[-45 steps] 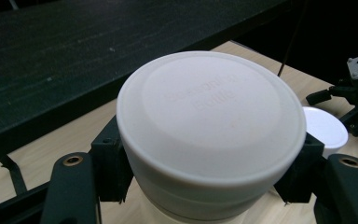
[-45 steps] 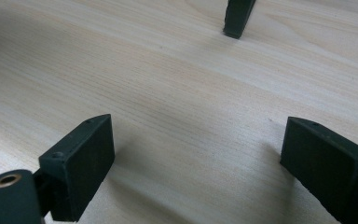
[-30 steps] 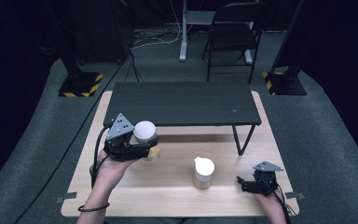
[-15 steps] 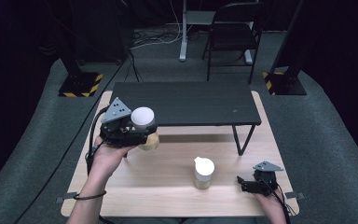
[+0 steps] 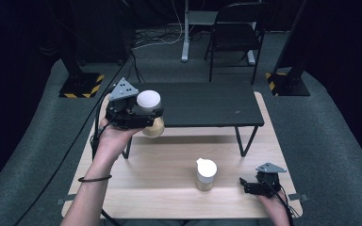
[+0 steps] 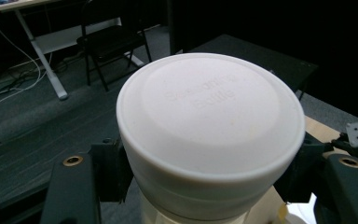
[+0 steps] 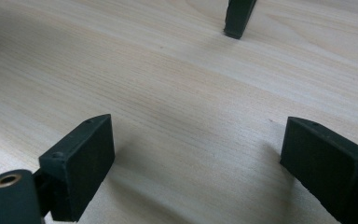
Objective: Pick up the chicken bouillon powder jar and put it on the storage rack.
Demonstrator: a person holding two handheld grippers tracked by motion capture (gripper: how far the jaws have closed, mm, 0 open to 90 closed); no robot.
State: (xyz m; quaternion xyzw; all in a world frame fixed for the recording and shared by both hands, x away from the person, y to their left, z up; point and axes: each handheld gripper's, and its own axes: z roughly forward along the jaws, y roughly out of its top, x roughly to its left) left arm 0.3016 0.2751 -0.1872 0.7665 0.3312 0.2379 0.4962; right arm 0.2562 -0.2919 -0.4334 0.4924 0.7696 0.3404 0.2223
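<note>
White-capped jar (image 5: 150, 113) sits pinched in the left gripper (image 5: 139, 117), now lifted off the wooden table (image 5: 160, 188) to the black shelf's (image 5: 202, 103) front edge, likely bound for its top. Right gripper (image 5: 252, 184) rests spread on the table beside a second jar (image 5: 205, 174).

A low black shelf (image 5: 202, 104) stands on the far half of the wooden table (image 5: 160, 160). Nearer than the shelf, a second white-capped seasoning bottle (image 5: 206, 173) stands upright on the wood. Beyond the shelf, on grey carpet, stands a black folding chair (image 5: 233, 35), with a white desk leg (image 5: 185, 33) just left of it. Yellow-and-black striped stand bases (image 5: 81, 85) flank the shelf's far corners.
</note>
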